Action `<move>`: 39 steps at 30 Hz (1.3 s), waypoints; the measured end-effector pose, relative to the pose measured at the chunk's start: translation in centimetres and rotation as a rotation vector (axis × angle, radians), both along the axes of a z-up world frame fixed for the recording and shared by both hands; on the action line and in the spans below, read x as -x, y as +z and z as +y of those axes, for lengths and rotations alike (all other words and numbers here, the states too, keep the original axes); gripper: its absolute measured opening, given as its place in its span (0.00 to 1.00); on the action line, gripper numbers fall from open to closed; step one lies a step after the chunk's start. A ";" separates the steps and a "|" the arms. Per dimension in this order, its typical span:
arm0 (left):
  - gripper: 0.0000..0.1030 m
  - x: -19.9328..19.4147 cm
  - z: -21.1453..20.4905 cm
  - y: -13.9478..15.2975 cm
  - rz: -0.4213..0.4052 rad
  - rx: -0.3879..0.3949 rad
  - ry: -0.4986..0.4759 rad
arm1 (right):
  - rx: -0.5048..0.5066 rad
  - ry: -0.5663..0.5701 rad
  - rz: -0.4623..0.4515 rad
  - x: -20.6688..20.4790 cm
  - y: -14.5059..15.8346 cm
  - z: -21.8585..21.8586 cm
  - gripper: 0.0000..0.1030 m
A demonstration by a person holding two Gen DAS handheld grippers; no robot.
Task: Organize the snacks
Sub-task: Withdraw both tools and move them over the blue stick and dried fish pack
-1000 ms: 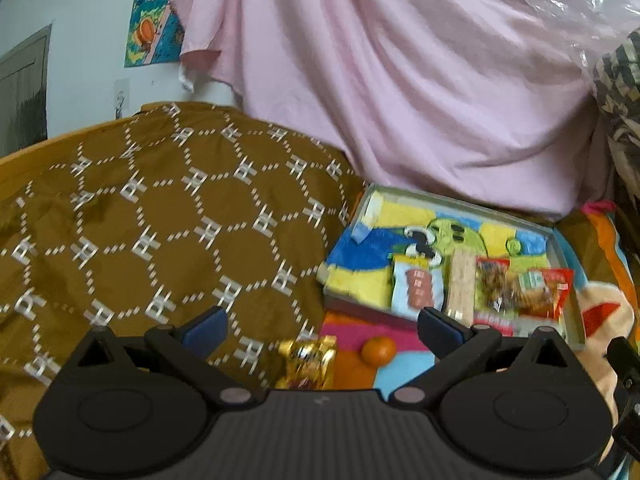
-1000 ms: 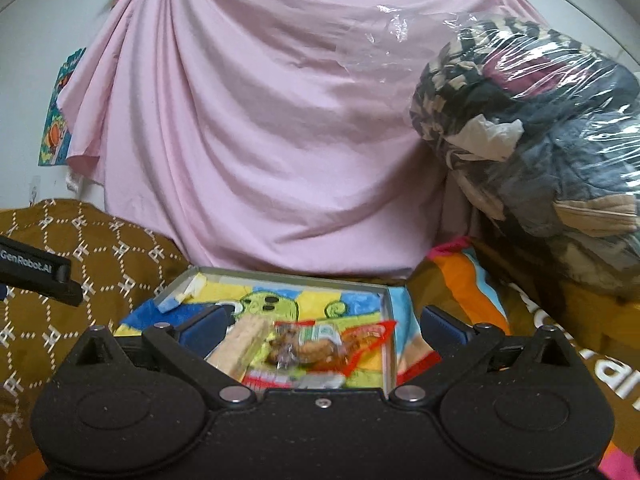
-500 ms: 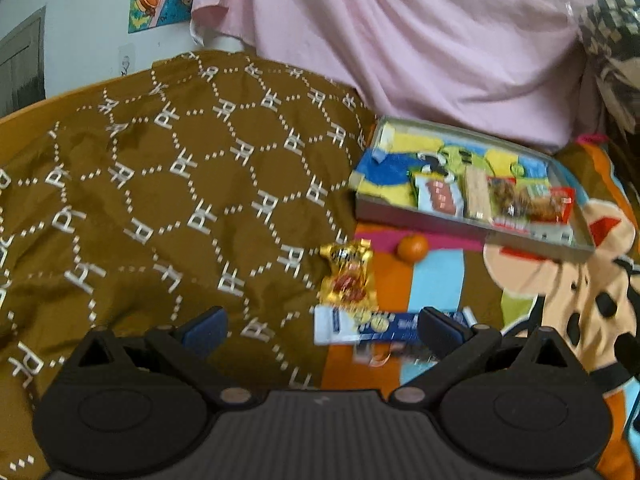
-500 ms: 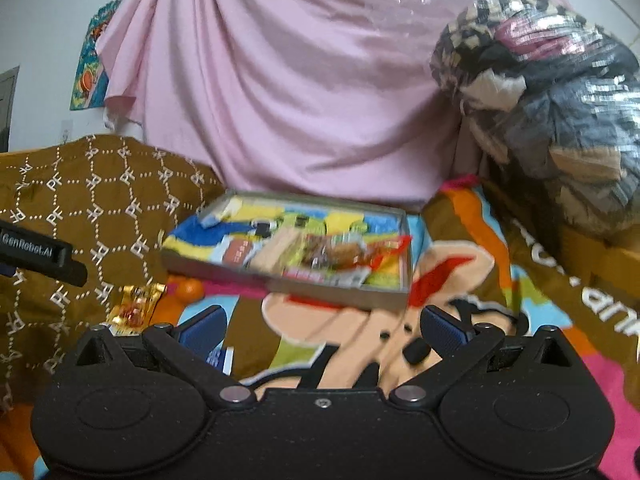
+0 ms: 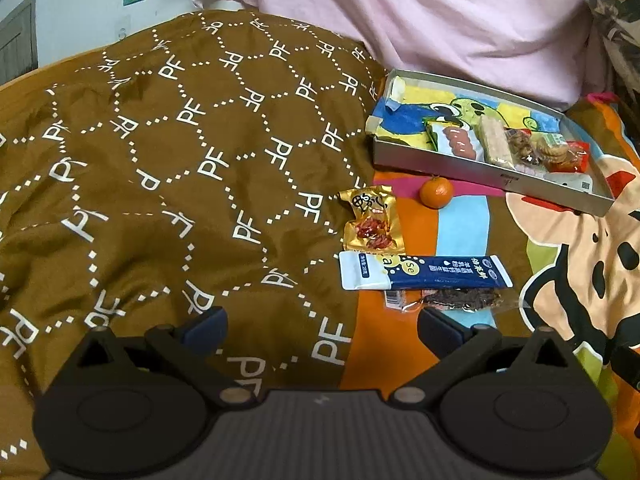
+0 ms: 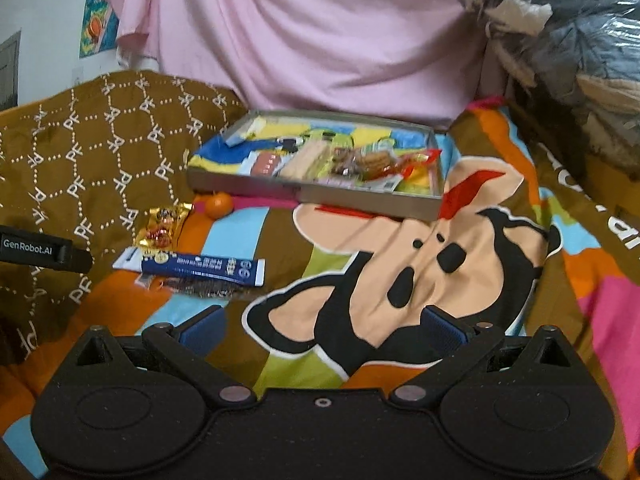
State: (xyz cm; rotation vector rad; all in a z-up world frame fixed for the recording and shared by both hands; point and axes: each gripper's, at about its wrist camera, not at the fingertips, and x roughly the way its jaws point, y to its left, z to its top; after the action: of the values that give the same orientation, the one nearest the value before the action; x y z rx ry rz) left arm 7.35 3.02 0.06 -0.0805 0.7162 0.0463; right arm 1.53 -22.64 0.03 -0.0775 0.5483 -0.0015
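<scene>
fingers of the left gripper (image 5: 322,326) stand wide apart with nothing between them, hanging over the seam where a brown quilt (image 5: 160,152) printed with white letters meets a bright cartoon blanket (image 5: 568,264). the right gripper (image 6: 322,326) is likewise spread wide and empty, above the cartoon face on that blanket. just ahead of the left gripper's right finger lies a clear packet of dark snack (image 5: 460,298), and touching its far edge, partly over it, a long blue and white stick packet (image 5: 424,272) lies crosswise. beyond that, touching the stick packet's white end, sits a gold wrapped snack (image 5: 372,220) with a red picture on it, half on the quilt's edge. a small orange (image 5: 437,192) rests a little farther on, just beside the near wall of a shallow grey tray (image 5: 480,170). inside the tray, over a colourful printed lining, a row of packets lies side by side toward its right half: a green-edged one showing sausages (image 5: 454,140), a pale wafer bar (image 5: 496,142), cookies in clear wrap (image 5: 536,146) and a red packet (image 5: 572,158). behind the tray hangs a pink cloth (image 5: 420,12).
</scene>
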 end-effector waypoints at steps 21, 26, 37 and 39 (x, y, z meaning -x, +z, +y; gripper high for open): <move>1.00 -5.9 0.3 -0.7 -0.020 -0.020 -0.085 | 0.032 0.034 0.072 -2.9 -2.4 1.3 0.99; 1.00 -7.4 1.0 -1.5 0.003 -0.029 -0.105 | 0.036 0.061 0.096 -3.9 -3.0 2.0 0.99; 1.00 -9.3 5.3 -2.5 0.043 0.149 -0.011 | -0.116 0.071 0.163 -9.4 -4.0 7.1 0.99; 1.00 -9.5 5.6 -2.4 0.046 0.165 -0.005 | -0.131 0.070 0.173 -10.8 -4.4 8.5 0.99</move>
State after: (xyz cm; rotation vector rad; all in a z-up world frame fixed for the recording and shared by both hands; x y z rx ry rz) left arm 16.89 8.66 -2.39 -0.2360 0.7652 -0.0162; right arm 12.30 -14.13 -4.40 0.0316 0.7165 0.1098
